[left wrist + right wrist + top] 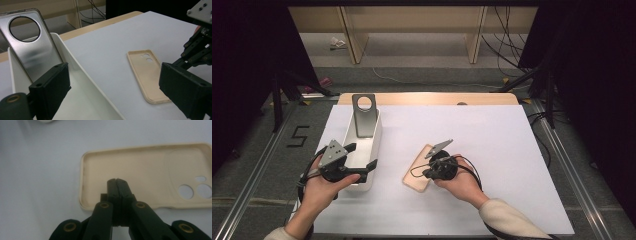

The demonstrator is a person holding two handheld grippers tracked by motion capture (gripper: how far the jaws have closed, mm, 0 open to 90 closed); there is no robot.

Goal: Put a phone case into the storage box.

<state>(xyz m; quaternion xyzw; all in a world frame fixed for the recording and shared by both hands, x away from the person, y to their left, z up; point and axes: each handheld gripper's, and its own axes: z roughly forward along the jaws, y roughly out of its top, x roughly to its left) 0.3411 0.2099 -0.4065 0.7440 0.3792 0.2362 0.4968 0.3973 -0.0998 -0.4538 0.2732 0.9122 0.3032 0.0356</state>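
While R claw point(117, 180) closed empty over 1 beige phone case point(140, 167), L claw point(112, 82) apart; 1 white bin point(374, 145), 1 metal plate point(32, 47).

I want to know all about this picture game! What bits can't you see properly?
- Beige phone case: in the high view the right gripper and hand cover its right side.
- Whether the shut right gripper touches the case: the right gripper view cannot settle it.
- White bin: in the high view the left gripper hides its near end.
- Silver case in the bin: in the left gripper view a jaw hides its bottom.
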